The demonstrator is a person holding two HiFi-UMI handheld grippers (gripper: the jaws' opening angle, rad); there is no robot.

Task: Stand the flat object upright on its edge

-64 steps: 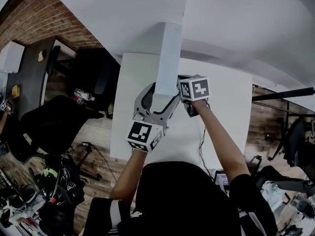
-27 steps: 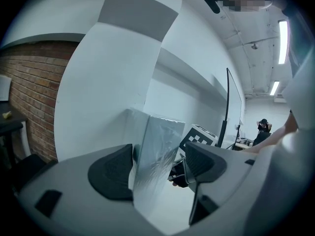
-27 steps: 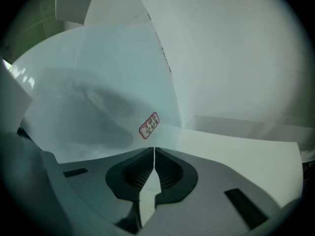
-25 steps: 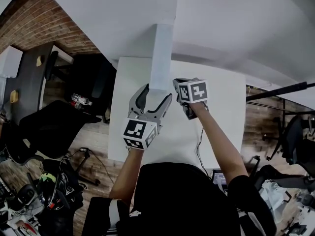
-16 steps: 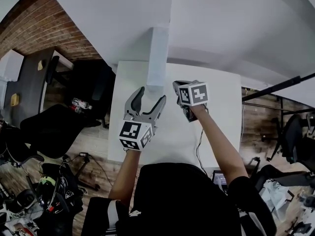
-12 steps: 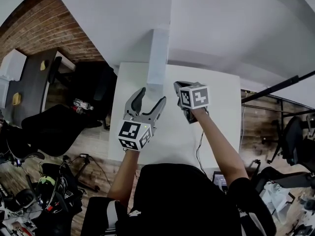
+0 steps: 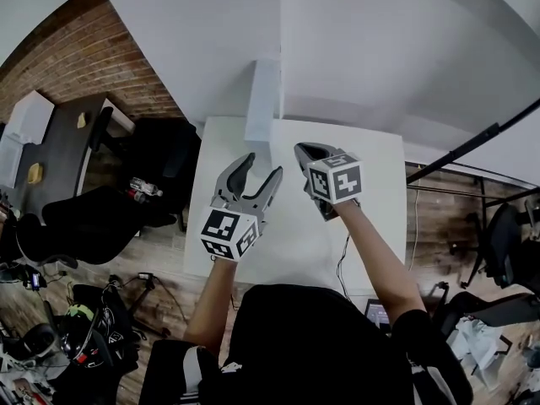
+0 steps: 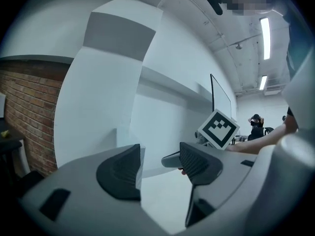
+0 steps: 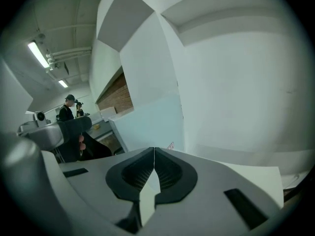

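Board [image 7: 263,99] stands on edge on worktop [image 7: 371,167]; left gripper [image 7: 260,165] jaws closing on nothing, right gripper [image 7: 301,150] jaws together, empty (next, probably: back off without nudging).

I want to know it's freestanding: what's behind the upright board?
White wall rises behind the board, which stands on the white table. The board covers the gap behind it, so contact with the wall cannot be told.
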